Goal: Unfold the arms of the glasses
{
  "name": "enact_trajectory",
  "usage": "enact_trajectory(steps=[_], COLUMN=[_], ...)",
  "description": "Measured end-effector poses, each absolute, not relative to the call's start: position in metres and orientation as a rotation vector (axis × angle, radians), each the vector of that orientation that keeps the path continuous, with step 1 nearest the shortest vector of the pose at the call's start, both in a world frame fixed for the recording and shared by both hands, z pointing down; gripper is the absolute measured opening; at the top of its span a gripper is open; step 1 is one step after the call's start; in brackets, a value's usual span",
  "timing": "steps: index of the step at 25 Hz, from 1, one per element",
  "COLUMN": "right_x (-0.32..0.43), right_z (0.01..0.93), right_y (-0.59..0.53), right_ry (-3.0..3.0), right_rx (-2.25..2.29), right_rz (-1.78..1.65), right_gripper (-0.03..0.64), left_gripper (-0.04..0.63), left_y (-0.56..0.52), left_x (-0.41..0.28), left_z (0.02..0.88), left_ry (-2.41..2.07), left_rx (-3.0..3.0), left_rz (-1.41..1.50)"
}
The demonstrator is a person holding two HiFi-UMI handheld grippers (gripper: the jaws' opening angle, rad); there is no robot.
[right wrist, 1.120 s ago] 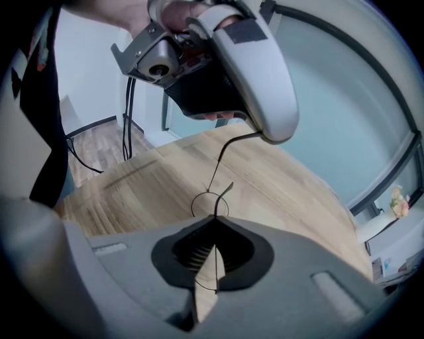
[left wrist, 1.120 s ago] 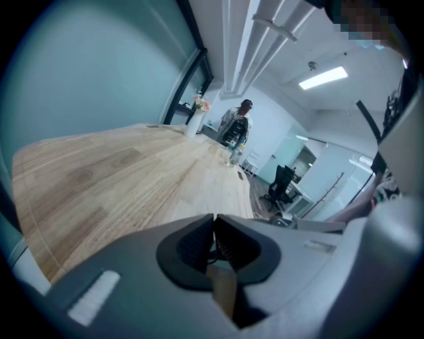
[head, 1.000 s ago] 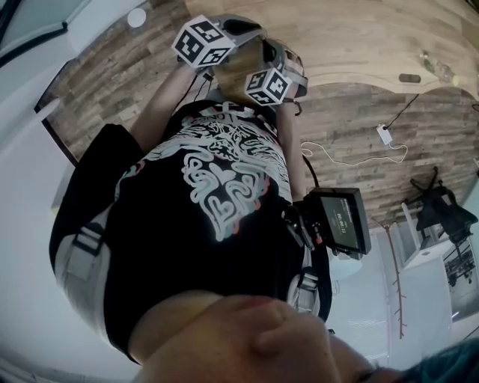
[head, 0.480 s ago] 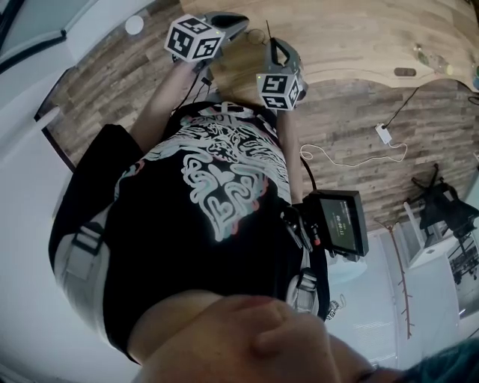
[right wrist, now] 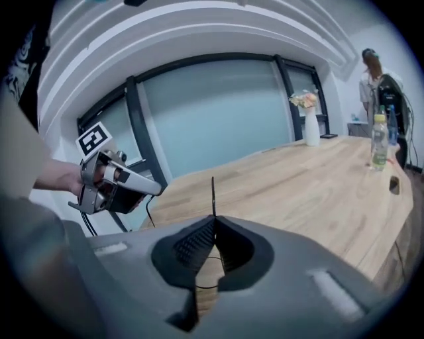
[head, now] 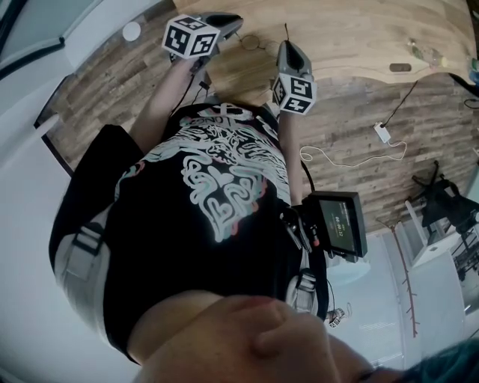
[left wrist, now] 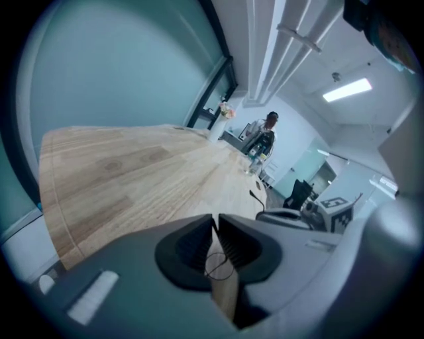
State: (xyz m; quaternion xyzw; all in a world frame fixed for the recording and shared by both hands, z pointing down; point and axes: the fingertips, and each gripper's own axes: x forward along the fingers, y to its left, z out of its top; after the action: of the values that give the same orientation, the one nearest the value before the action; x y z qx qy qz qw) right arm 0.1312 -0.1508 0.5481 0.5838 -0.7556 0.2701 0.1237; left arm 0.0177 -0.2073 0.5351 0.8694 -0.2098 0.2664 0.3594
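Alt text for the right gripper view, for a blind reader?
The right gripper has its grey jaws shut on a thin black glasses arm that sticks straight up above them. Behind lies a long light wooden table with a white vase of flowers and a clear bottle; at left, a hand holds the left gripper with its marker cube.

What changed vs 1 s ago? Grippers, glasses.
The right gripper moved right, away from the left gripper, and drew one glasses arm out with it, so the gap between the two widened. Unchanged: both grippers stay shut on the glasses above the wooden table, and nothing was let go.
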Motion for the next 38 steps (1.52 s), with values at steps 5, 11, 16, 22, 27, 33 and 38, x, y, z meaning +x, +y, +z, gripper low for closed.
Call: enact_trajectory(steps=[5, 11, 16, 22, 27, 33, 38], right_x=[0.135, 0.132, 0.133, 0.126, 0.117, 0.125, 0.123], right_z=[0.556, 0.555, 0.562, 0.552, 0.550, 0.555, 0.547], right_y=[-0.146, -0.145, -0.141, -0.139, -0.129, -0.139, -0.132], right_ry=[-2.202, -2.208, -2.219, -2.218, -2.220, -2.212, -2.210], right_rx=[1.727, 1.718, 1.707, 1.686, 1.687, 1.690, 1.696], right_rz=[0.858, 0.876, 0.860, 0.866, 0.852, 0.867, 0.853], right_gripper=[0.002, 0.002, 0.000, 0.000, 0.000, 0.000, 0.000], left_gripper=[0.020, 0.020, 0.020, 0.021, 0.020, 0.021, 0.021], left_y=[-0.207, -0.208, -0.206, -0.203, -0.196, -0.204, -0.196], left_x=[0.023, 0.022, 0.023, 0.019, 0.010, 0.018, 0.015], left_z=[0.540, 0.540, 0.547, 0.536, 0.528, 0.536, 0.530], left_ry=[-0.521, -0.524, -0.529, -0.545, -0.567, -0.577, -0.571], left_rx=[2.212, 2.209, 2.211, 2.215, 2.232, 2.219, 2.213], left_rz=[0.661, 0.671, 0.665, 0.668, 0.666, 0.678, 0.675])
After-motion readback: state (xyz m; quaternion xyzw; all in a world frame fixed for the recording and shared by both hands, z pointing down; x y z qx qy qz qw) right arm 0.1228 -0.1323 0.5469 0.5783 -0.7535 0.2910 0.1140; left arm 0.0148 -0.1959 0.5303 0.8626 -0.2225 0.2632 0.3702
